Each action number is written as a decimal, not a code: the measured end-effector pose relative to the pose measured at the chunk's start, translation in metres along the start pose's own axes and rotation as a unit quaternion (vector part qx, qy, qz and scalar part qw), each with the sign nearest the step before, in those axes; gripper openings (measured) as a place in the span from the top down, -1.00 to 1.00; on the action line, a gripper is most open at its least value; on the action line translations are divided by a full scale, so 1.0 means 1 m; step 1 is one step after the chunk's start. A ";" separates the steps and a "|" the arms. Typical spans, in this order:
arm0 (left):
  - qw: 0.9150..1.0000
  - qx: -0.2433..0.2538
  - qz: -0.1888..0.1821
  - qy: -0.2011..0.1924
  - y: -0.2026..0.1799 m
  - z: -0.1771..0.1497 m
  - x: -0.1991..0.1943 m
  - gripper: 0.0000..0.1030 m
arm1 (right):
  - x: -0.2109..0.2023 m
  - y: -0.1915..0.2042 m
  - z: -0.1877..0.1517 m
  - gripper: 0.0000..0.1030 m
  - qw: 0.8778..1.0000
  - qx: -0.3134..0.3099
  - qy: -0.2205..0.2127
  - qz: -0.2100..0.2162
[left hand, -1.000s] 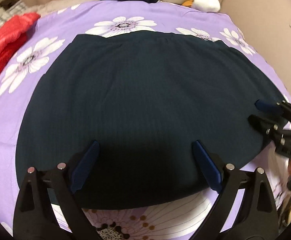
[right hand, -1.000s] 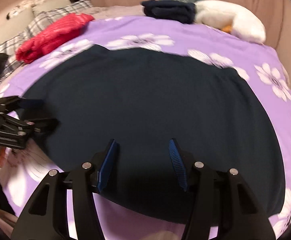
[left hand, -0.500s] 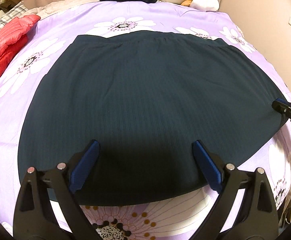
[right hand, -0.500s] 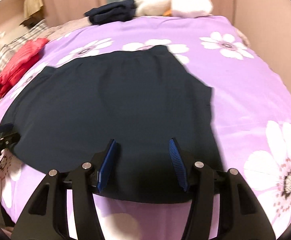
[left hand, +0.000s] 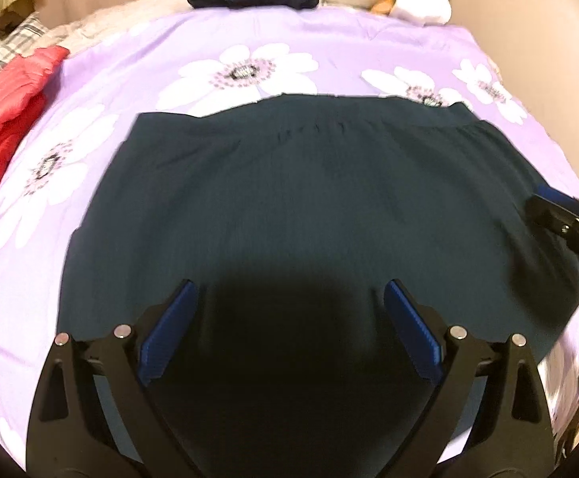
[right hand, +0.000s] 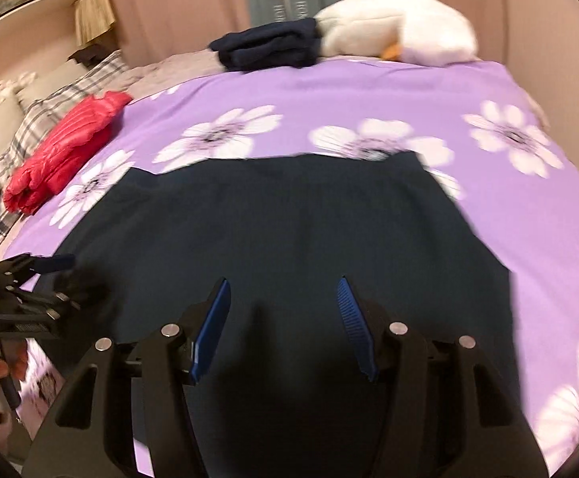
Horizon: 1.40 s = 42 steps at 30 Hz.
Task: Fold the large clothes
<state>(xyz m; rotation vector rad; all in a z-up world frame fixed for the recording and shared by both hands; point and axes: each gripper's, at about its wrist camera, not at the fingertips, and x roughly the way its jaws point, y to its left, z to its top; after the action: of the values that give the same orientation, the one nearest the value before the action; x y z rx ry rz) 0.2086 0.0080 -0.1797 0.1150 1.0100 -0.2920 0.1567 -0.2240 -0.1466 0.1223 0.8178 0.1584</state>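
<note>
A large dark navy skirt (left hand: 309, 199) lies spread flat on the purple flowered bedspread (left hand: 170, 40), waistband at the far side. It also shows in the right wrist view (right hand: 289, 231). My left gripper (left hand: 289, 318) is open and empty over the skirt's near hem. My right gripper (right hand: 283, 318) is open and empty over the skirt's near hem at its right part. The right gripper shows at the right edge of the left wrist view (left hand: 556, 215). The left gripper shows at the left edge of the right wrist view (right hand: 50, 275).
A red puffy jacket (right hand: 62, 155) lies at the left of the bed. A folded dark garment (right hand: 269, 46) and a white plush toy (right hand: 397, 32) sit at the far end. A wall runs along the right side (left hand: 528, 20).
Both grippers have drawn back toward the near hem, so the skirt looks farther off. The right wrist view has swung left. Both grippers stay open.
</note>
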 end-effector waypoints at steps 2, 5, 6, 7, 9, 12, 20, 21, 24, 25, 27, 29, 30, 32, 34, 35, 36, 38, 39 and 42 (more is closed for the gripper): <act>1.000 -0.005 0.003 0.005 0.000 0.010 0.010 -0.86 | 0.014 0.010 0.010 -0.11 1.000 0.000 0.002 0.003; 1.000 -0.008 0.014 0.015 0.000 0.018 0.027 -0.86 | 0.045 0.025 0.023 -0.11 1.000 0.003 0.026 0.009; 1.000 -0.008 0.018 0.020 0.000 0.019 0.031 -0.86 | 0.053 0.028 0.024 -0.11 0.999 -0.001 0.035 0.005; 0.999 -0.009 0.021 0.025 0.001 0.020 0.038 -0.86 | 0.060 0.030 0.024 -0.10 0.999 -0.006 0.044 -0.003; 0.999 -0.006 0.022 0.026 0.002 0.018 0.044 -0.91 | 0.073 0.030 0.021 -0.11 0.998 -0.013 0.065 -0.013; 1.000 -0.001 0.021 0.020 0.004 0.012 0.048 -0.94 | 0.079 0.017 0.015 -0.10 0.996 0.001 0.082 -0.021; 1.000 -0.004 0.021 0.004 0.010 0.002 0.043 -0.94 | 0.063 -0.017 0.008 -0.10 0.995 0.047 0.070 -0.053; 1.000 -0.004 0.021 0.004 0.011 0.001 0.042 -0.95 | 0.061 -0.019 0.007 -0.10 0.995 0.045 0.069 -0.057; 1.000 -0.002 0.022 0.004 0.013 -0.001 0.041 -0.94 | 0.052 -0.026 0.003 -0.10 0.994 0.039 0.059 -0.079; 1.000 -0.002 0.023 0.002 0.013 -0.002 0.040 -0.94 | 0.048 -0.030 0.001 -0.10 0.994 0.039 0.054 -0.090; 1.000 -0.002 0.024 0.001 0.013 -0.005 0.039 -0.95 | 0.042 -0.035 -0.003 -0.10 0.994 0.043 0.049 -0.090; 1.000 -0.002 0.027 0.000 0.013 -0.008 0.037 -0.95 | 0.037 -0.038 -0.007 -0.10 0.994 0.040 0.046 -0.095; 1.000 -0.002 0.027 0.000 0.014 -0.008 0.036 -0.95 | 0.034 -0.039 -0.009 -0.10 0.993 0.035 0.044 -0.100; 1.000 -0.002 0.030 0.000 0.015 -0.011 0.033 -0.95 | 0.029 -0.041 -0.014 -0.10 0.991 0.024 0.041 -0.123; 0.999 -0.002 0.033 0.001 0.017 -0.013 0.030 -0.95 | 0.024 -0.046 -0.019 -0.10 0.990 0.021 0.040 -0.132; 0.999 -0.002 0.034 0.000 0.017 -0.015 0.027 -0.95 | 0.020 -0.049 -0.021 -0.10 0.989 0.021 0.040 -0.138; 0.999 -0.001 0.039 0.000 0.017 -0.017 0.025 -0.95 | 0.018 -0.052 -0.023 -0.10 0.989 0.022 0.039 -0.141; 0.999 -0.002 0.046 0.000 0.018 -0.022 0.019 -0.95 | 0.011 -0.060 -0.029 -0.11 0.988 0.030 0.041 -0.149; 0.999 -0.004 0.047 0.000 0.019 -0.024 0.018 -0.95 | 0.008 -0.063 -0.031 -0.18 0.987 0.035 0.041 -0.150; 0.999 -0.009 0.051 0.001 0.021 -0.033 0.009 -0.95 | -0.008 -0.074 -0.041 -0.23 0.987 0.062 0.037 -0.147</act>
<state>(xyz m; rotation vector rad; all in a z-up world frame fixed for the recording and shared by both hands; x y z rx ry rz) 0.1923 0.0334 -0.2058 0.1504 1.0053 -0.1897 0.1288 -0.2964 -0.1813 0.1118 0.9111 -0.1666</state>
